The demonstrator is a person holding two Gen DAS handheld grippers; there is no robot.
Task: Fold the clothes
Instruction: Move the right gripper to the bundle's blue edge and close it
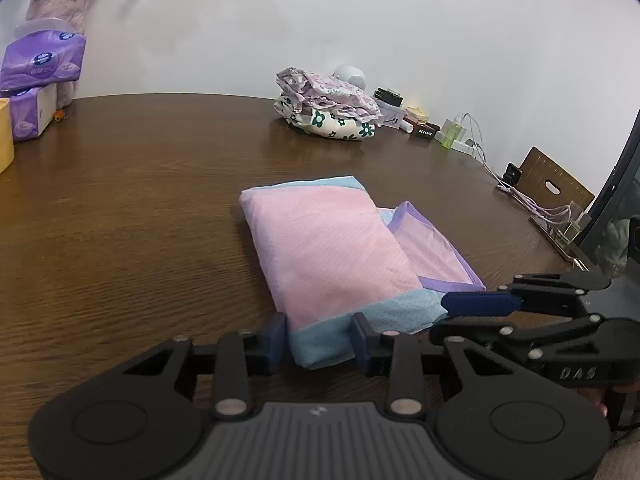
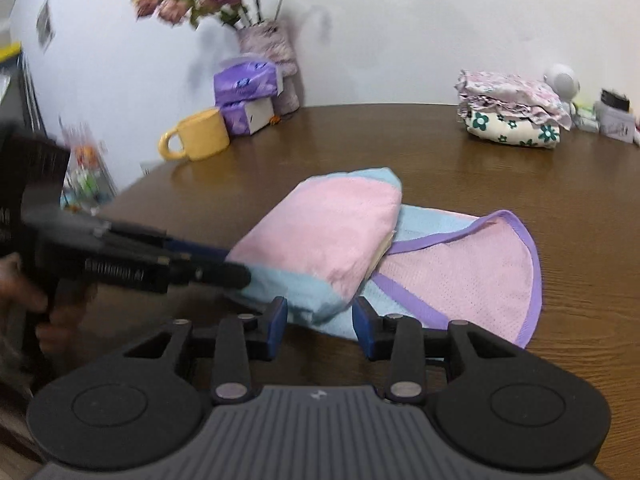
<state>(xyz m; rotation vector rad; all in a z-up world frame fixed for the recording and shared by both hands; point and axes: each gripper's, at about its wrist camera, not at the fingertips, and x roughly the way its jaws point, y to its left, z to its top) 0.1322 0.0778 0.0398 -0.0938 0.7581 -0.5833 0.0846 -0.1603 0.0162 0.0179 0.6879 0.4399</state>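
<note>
A pink mesh garment (image 1: 328, 248) (image 2: 320, 224) with light blue bands and purple trim lies folded on the brown wooden table (image 1: 120, 200). An unfolded flap with a purple border (image 2: 460, 268) sticks out from under its right side. My left gripper (image 1: 320, 338) is shut on the near blue hem, which fills the gap between its fingers. From the right wrist view it (image 2: 240, 268) reaches in from the left, held by a hand. My right gripper (image 2: 320, 322) is shut on the same blue hem further right. In the left wrist view it (image 1: 440, 316) comes in from the right at the hem's corner.
A stack of folded floral clothes (image 1: 332, 112) (image 2: 512, 116) sits at the table's far side. Purple tissue packs (image 2: 246, 80), a yellow mug (image 2: 200, 134) and a flower vase (image 2: 268, 46) stand at the far left. Small bottles and cables (image 1: 460, 132) and a dark screen (image 1: 616, 200) line the right.
</note>
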